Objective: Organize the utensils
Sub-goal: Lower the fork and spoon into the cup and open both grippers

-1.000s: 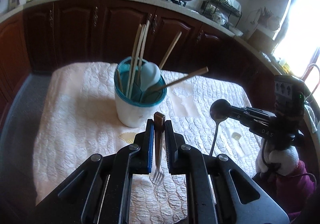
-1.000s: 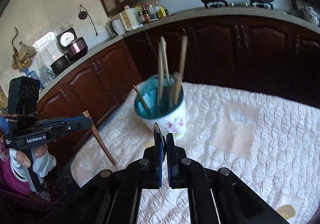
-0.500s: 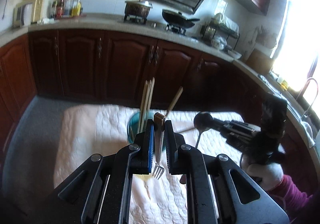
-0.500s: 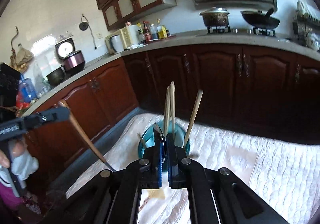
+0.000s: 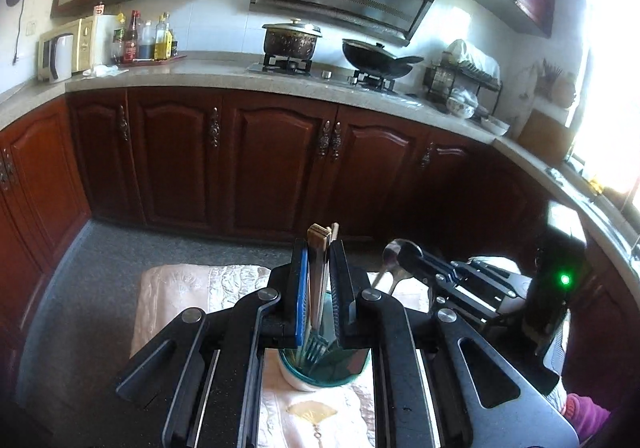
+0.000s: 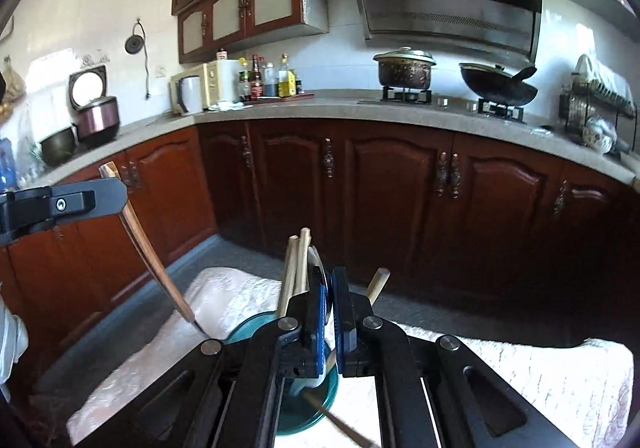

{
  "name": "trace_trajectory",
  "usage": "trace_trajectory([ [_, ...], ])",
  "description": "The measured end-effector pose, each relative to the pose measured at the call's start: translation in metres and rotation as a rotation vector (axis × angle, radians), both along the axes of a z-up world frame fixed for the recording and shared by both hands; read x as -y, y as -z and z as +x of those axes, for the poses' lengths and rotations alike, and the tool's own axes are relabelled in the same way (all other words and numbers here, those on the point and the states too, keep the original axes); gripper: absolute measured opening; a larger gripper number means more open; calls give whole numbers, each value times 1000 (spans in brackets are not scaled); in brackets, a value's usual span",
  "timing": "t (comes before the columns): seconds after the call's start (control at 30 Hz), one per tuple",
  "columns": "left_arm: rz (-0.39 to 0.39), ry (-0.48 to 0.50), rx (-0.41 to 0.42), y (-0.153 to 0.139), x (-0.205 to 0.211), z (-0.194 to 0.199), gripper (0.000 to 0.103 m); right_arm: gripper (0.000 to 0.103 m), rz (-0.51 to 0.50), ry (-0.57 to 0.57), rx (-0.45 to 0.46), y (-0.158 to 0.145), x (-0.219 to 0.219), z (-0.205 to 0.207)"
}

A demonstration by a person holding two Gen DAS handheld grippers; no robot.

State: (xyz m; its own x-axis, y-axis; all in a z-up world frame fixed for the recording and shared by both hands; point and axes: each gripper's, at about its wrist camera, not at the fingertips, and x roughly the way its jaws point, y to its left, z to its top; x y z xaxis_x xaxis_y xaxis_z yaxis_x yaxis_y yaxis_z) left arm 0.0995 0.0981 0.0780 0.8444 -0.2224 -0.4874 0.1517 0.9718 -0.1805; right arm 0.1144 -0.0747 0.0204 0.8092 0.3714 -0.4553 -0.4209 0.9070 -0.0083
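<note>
My left gripper (image 5: 319, 288) is shut on a wooden-handled fork (image 5: 316, 344), held upright with its tines down over the teal-rimmed white utensil cup (image 5: 320, 372). The fork's handle also shows in the right wrist view (image 6: 148, 248). My right gripper (image 6: 329, 312) is shut on a metal spoon (image 5: 394, 260) held by its handle, bowl upward, just right of the cup. The cup (image 6: 256, 328) holds several wooden chopsticks (image 6: 296, 272) and a pale spoon.
The cup stands on a white quilted cloth (image 5: 192, 288) covering a low table. Dark wooden kitchen cabinets (image 5: 280, 155) curve around behind, with a stove, pot and wok on the counter (image 5: 224, 67). Grey floor (image 5: 92, 272) lies between table and cabinets.
Both grippers rose and tilted so the views now look across the kitchen. The fork's tines came over the cup's mouth, and the spoon moved closer to the cup.
</note>
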Motion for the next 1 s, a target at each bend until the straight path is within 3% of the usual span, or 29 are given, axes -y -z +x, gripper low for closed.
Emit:
trace_trajectory([
  [0.3,3,-33,-47,30,3,28,9,3,-125,71,97,16,-23,15],
  [0.43,11,-33,-71,42,4,34,9,3,-144,73,99,24,-30,25],
  [1.0,24,-47,-150,76,7,44,9,6,-139,-50,-129,67,-31,39],
])
